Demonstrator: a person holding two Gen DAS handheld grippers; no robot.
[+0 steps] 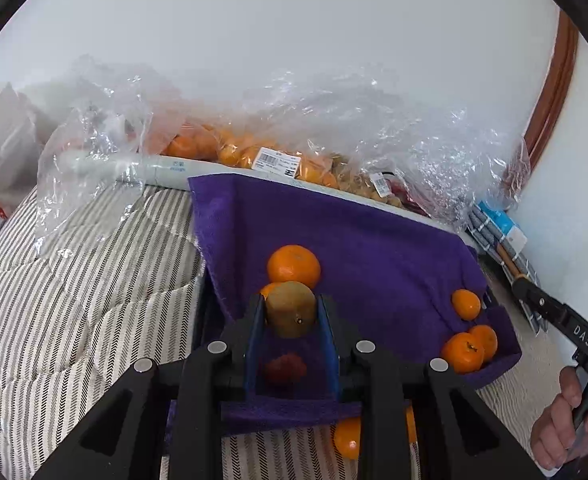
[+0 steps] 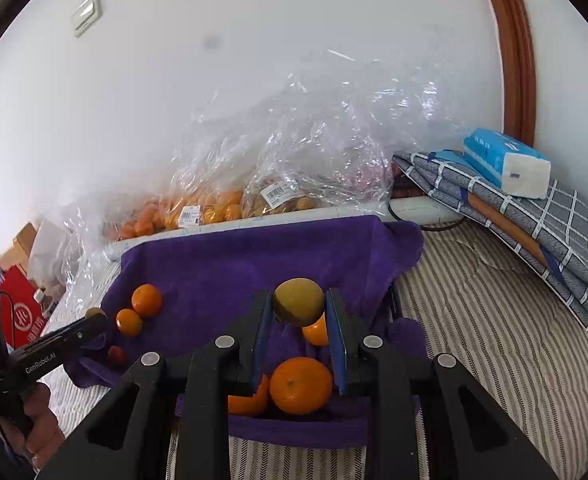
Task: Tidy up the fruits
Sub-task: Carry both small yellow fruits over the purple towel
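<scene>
**Gripping fruit in both grippers above the purple towel**

Left gripper (image 1: 290, 312): blue pads closed against a brown kiwi (image 1: 291, 309), held clear of the purple towel (image 1: 374, 240). Directly behind the kiwi sits a large mandarin (image 1: 294, 266); a second orange fruit shows only as a sliver at the kiwi's left edge. Below the jaws a small red fruit (image 1: 285, 368) lies on the towel, blurred. Three small mandarins are grouped at the towel's right side, one (image 1: 466, 304) apart from a touching pair (image 1: 462, 352).

Right gripper (image 2: 298, 308): pads closed on a yellow-green round fruit (image 2: 298, 301), kind not determinable. Beneath it, on the towel (image 2: 233, 264), lie a large mandarin (image 2: 300, 385) and two further orange fruits, partly hidden by the fingers. Two mandarins (image 2: 146, 300) rest touching at the towel's left.

Surroundings: the towel covers a raised support on a striped bedcover (image 2: 494, 340). Clear plastic bags (image 2: 294, 152) holding oranges and other produce line the wall behind. A folded checked cloth (image 2: 534, 232) with a blue tissue pack (image 2: 506, 162) on top lies at the right.
</scene>
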